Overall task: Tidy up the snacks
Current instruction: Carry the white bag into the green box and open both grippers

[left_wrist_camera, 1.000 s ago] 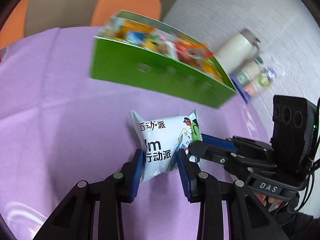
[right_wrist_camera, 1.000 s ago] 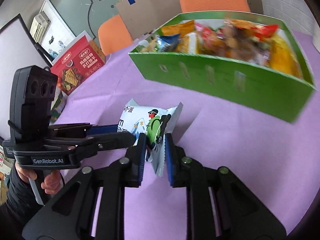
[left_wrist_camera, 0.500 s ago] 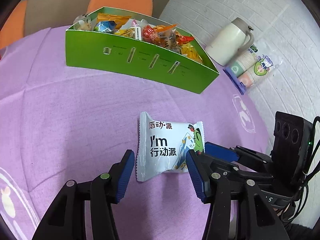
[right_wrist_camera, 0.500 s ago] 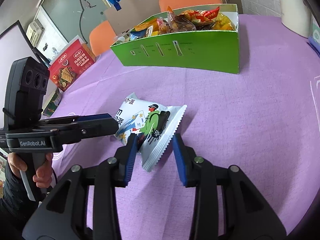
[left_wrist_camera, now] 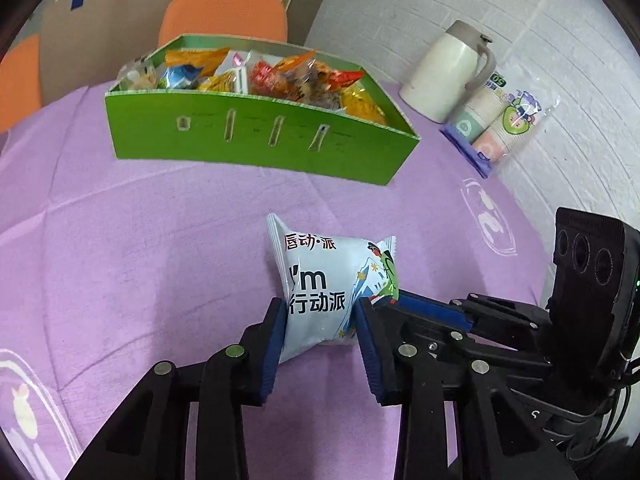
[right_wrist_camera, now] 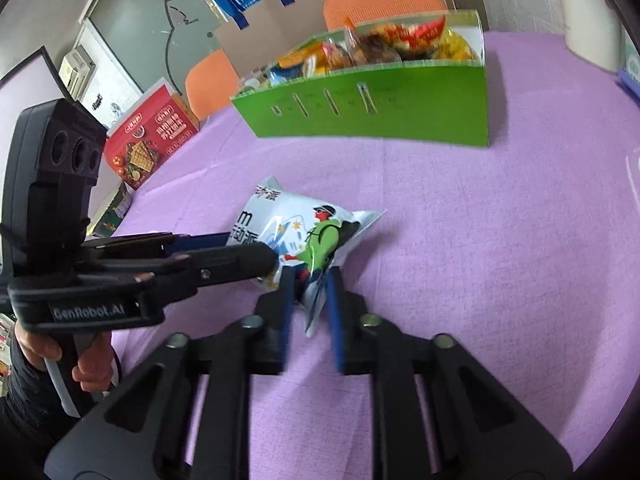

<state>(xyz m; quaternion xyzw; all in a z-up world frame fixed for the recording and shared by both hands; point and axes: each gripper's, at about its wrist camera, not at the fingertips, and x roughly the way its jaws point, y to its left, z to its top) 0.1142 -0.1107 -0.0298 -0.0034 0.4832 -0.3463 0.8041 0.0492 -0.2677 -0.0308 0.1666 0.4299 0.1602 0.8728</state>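
A white and pale blue snack packet (left_wrist_camera: pixel 324 268) with black lettering and a green hiker picture lies on the purple tablecloth. My left gripper (left_wrist_camera: pixel 320 316) is shut on the packet's near lower part, its blue pads pressing both sides. My right gripper (right_wrist_camera: pixel 310 284) is shut on the crimped end of the same snack packet (right_wrist_camera: pixel 288 224), and it shows in the left wrist view (left_wrist_camera: pixel 400 300) at the packet's right. Behind the packet stands a green cardboard box (left_wrist_camera: pixel 256 136) (right_wrist_camera: pixel 380 108) heaped with several wrapped snacks.
A white thermos jug (left_wrist_camera: pixel 444 68) and a sleeve of paper cups (left_wrist_camera: pixel 500 120) stand right of the box by the brick wall. A red cracker box (right_wrist_camera: pixel 148 140) sits off the table's left edge. Orange chairs (left_wrist_camera: pixel 224 12) are behind. A hand (right_wrist_camera: pixel 44 348) holds the left gripper.
A second ago both grippers held the packet near the box. Half a second ago both were open with the packet lying flat. Now both have shut on it again.
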